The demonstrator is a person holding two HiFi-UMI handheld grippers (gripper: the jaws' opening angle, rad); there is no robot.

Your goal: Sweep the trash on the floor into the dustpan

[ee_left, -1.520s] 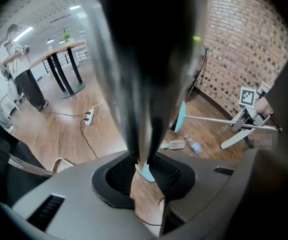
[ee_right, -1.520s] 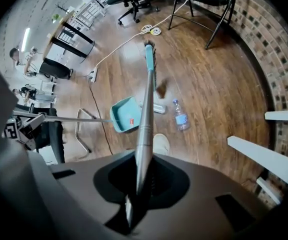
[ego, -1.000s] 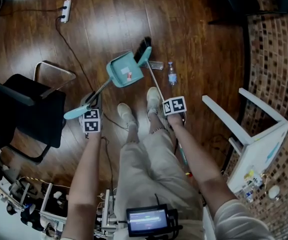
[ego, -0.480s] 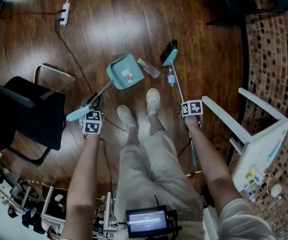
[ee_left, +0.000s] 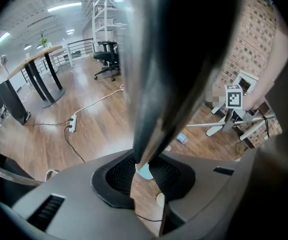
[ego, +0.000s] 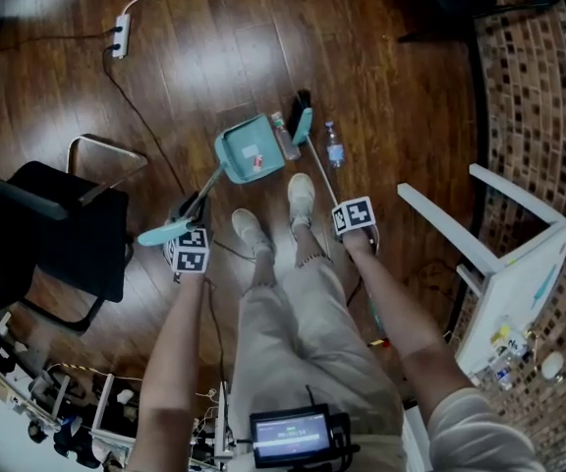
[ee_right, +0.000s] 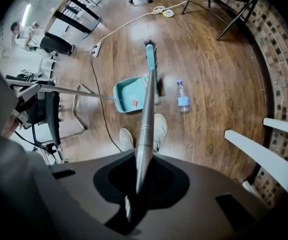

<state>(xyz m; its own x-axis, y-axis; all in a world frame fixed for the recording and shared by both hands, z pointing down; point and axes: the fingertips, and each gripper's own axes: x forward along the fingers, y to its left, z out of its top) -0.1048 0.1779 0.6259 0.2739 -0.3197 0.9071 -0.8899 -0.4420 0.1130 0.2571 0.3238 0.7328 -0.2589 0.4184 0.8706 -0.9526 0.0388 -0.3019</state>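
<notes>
A teal dustpan (ego: pixel 247 152) lies on the wooden floor ahead of the person's shoes, a small red-and-white scrap (ego: pixel 257 157) inside it. Its long handle runs back to my left gripper (ego: pixel 193 209), which is shut on it; in the left gripper view the handle (ee_left: pixel 159 84) fills the picture above the left gripper (ee_left: pixel 146 169). My right gripper (ego: pixel 339 205) is shut on the broom pole (ee_right: pixel 145 124). The teal broom head (ego: pixel 303 121) stands at the dustpan's right edge, against a clear plastic piece (ego: pixel 285 139). A small water bottle (ego: pixel 334 146) lies just right of the broom.
A black chair (ego: pixel 57 234) stands at the left and an overturned white stool (ego: pixel 504 264) at the right. A power strip (ego: pixel 119 35) with its cable lies at the far left. Brick-patterned paving (ego: pixel 538 116) borders the right. The person's shoes (ego: pixel 301 195) stand behind the dustpan.
The broom head swung out to the right, then back left to the dustpan's edge. The clear plastic piece now lies closer against the dustpan. The right gripper moved left.
</notes>
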